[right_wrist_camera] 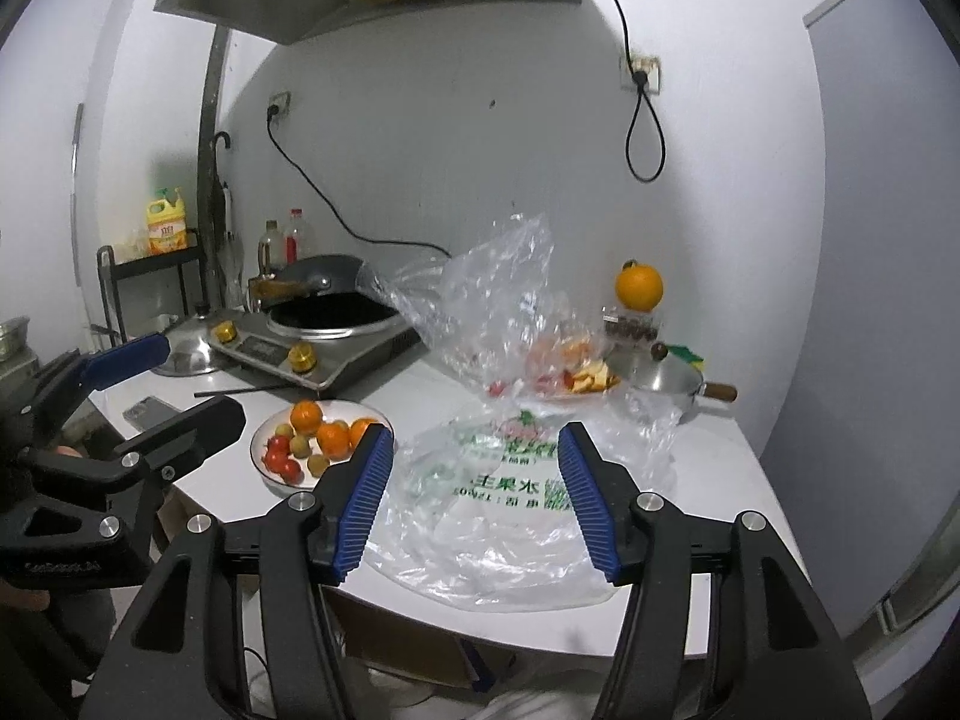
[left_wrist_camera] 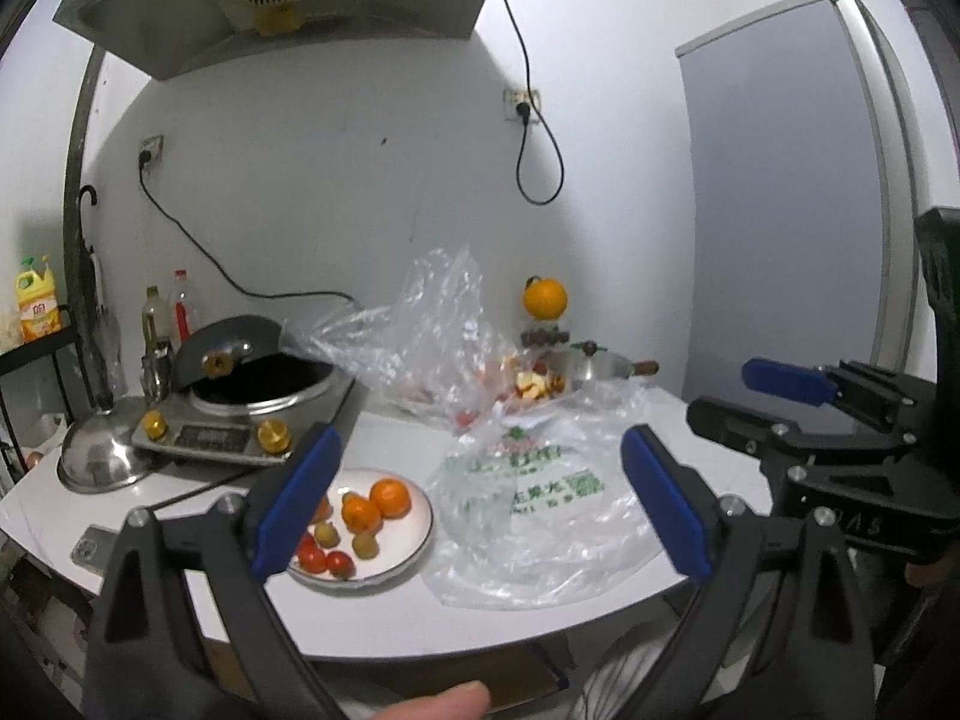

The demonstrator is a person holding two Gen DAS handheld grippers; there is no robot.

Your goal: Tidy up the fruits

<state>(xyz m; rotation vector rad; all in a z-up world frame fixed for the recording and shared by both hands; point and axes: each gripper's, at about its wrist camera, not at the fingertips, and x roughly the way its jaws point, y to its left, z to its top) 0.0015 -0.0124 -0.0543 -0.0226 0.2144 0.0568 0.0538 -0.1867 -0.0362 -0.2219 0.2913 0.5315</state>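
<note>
my left gripper point(left_wrist_camera: 480, 504) hangs above the tabletop point(left_wrist_camera: 384, 438) with its fingers point(left_wrist_camera: 297, 501) spread wide and nothing between them; my right gripper point(right_wrist_camera: 477, 495) is about half open and empty too, over the flat printed plastic bag point(right_wrist_camera: 504, 480).

the fruit sits in two places. the white plate point(left_wrist_camera: 414, 546) near the front edge holds small oranges point(left_wrist_camera: 390, 498), a few cherry tomatoes point(left_wrist_camera: 312, 555) and pale yellowish fruits point(left_wrist_camera: 364, 543) i can't name. behind the printed bag, a crumpled clear bag point(left_wrist_camera: 432, 324) stands half upright with more red and orange pieces blurred inside it. one big orange point(left_wrist_camera: 545, 298) perches on a small clear box by the wall.

i judge the oranges firm and easy, best pinched across the middle. the tomatoes look smooth, likely to roll and easy to crush, so a light squeeze at the widest part. the bags are thin, limp and slippery; i'd take a bunched fold at the mouth, not the flat film.
</note>
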